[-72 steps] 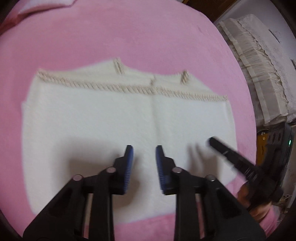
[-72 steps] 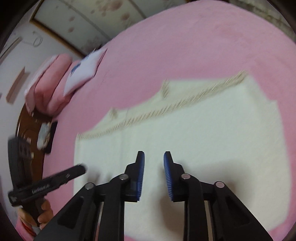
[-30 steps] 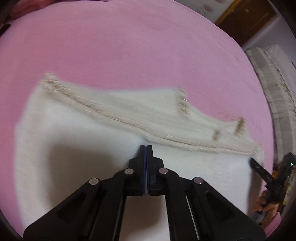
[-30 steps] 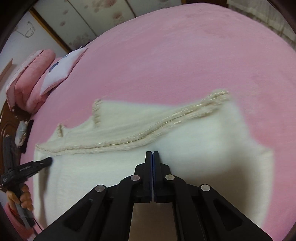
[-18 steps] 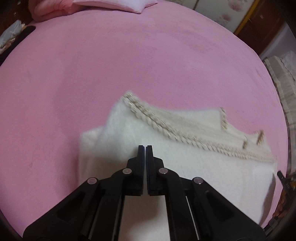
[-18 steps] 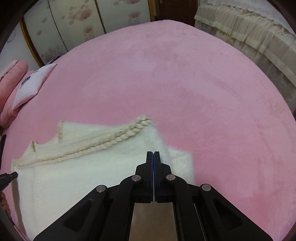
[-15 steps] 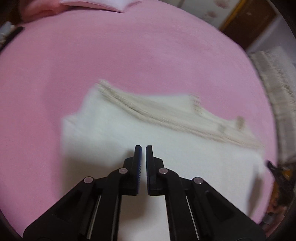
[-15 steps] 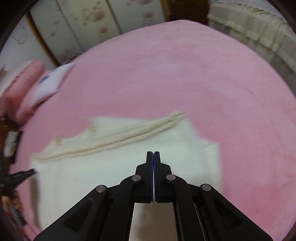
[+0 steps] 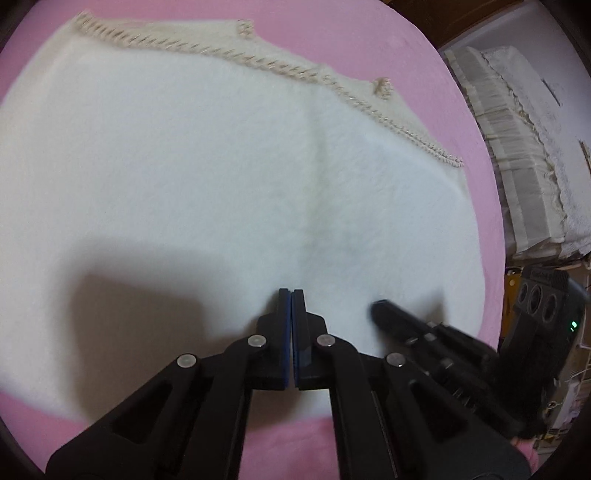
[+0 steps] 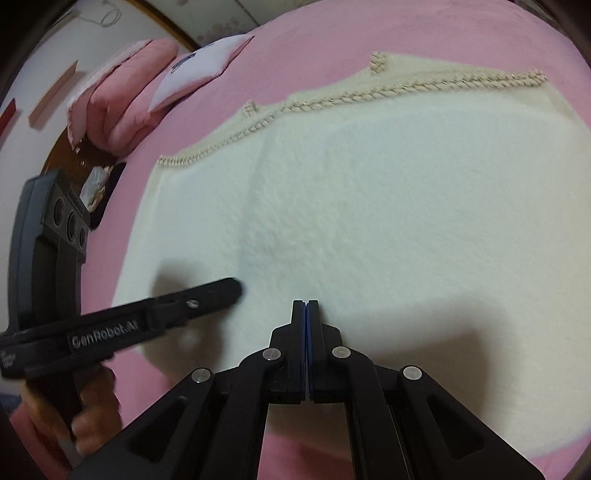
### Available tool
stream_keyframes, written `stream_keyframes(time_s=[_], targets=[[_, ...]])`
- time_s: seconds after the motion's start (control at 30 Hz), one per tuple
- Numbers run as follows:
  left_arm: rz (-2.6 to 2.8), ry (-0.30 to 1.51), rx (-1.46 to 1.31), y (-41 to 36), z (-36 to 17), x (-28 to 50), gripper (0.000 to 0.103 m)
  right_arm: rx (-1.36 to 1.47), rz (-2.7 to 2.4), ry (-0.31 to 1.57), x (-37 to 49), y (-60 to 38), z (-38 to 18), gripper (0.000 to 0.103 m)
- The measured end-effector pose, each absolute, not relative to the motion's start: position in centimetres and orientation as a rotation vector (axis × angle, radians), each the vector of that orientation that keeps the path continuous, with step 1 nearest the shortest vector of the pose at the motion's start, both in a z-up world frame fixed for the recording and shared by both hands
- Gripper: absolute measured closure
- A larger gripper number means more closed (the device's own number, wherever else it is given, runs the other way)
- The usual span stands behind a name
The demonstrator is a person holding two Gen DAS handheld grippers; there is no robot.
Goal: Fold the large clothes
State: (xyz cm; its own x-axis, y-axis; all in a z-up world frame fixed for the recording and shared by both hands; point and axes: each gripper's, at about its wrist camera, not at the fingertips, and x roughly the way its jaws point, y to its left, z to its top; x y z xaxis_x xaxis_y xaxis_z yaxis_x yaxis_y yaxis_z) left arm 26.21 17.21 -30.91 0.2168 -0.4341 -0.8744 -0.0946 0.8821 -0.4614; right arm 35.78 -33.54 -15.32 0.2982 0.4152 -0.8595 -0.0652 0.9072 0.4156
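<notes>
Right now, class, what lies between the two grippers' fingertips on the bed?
Only bare white garment: in both wrist views a fuzzy stretch separates the left gripper from the right gripper, nothing else.

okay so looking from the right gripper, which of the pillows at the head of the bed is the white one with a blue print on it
The flat pillow lying nearer the white garment; the other pillows, further left, are plain pink and puffier.

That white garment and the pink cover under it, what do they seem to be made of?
The white garment looks like a fluffy, matte knit or fleece: its surface is fuzzy, and a twisted, rope-like beige trim edges its far side. The pink cover looks like soft plush fabric, short-napped and without shine. The exact fibre cannot be told from these views.
</notes>
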Motion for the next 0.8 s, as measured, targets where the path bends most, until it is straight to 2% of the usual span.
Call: stream_keyframes(time_s=[0.17,0.27,0.37,0.47,0.53,0.67,0.8], targets=[[-0.169,1.328,-0.579,23.4,-30.3,23.6,0.102,0.259,0.309,1.283,33.5,-39.1,-15.9,0.103],[0.048,1.350,-0.396,27.5,-30.1,22.3,0.102,0.277,0.169,1.294,31.7,-44.7,-15.7,0.103],[0.119,1.371,-0.488,32.6,-31.2,20.6,0.102,0.341,-0.021,1.284,29.4,-50.9,-15.8,0.103],[0.151,1.352,-0.548,34.6,-31.2,19.9,0.102,0.401,-0.131,1.272,27.9,-54.6,-16.1,0.103],[0.180,1.351,-0.543,34.8,-31.0,19.6,0.102,0.416,-0.154,1.267,27.6,-54.8,-16.0,0.103],[0.250,1.375,-0.457,32.0,-30.5,20.2,0.102,0.259,-0.285,1.325,30.2,-50.4,-14.8,0.103],[0.251,1.386,-0.538,30.2,-30.0,20.3,0.102,0.226,-0.210,1.310,33.8,-44.8,-11.7,0.103]])
